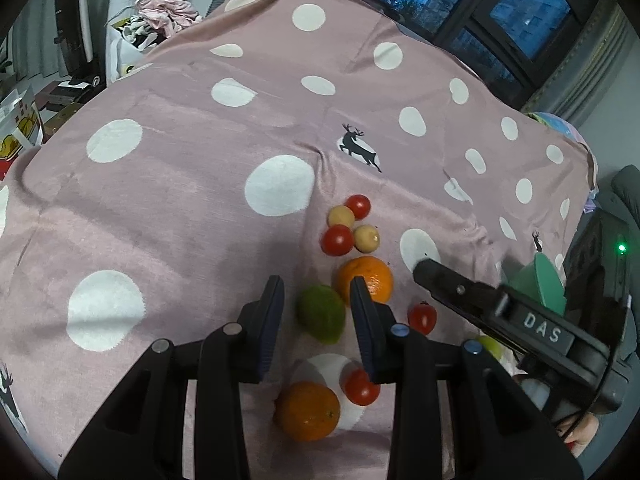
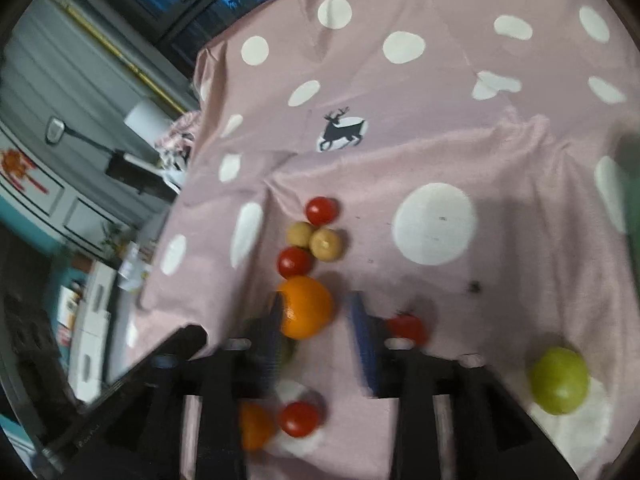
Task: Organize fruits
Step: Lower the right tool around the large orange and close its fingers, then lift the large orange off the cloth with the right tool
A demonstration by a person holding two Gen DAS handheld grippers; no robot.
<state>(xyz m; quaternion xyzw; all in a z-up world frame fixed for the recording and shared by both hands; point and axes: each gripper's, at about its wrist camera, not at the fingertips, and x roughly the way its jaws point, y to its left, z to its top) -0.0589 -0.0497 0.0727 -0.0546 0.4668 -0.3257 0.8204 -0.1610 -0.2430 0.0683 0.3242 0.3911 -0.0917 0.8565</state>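
Green lime (image 1: 321, 313) between left gripper (image 1: 316, 300) fingers, untouched; gripper released.

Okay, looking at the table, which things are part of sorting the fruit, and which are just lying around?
Part of the job:
- two oranges
- red tomatoes
- two small tan fruits
- dark green fruit
- light green fruit

Just lying about:
- polka-dot cloth
- pile of clothes
- green lid-like thing

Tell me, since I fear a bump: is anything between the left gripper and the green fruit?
Nothing visible does. The green fruit lies on the cloth between the open fingers of the left gripper. An orange sits just beyond one fingertip, beside the path, not in it.
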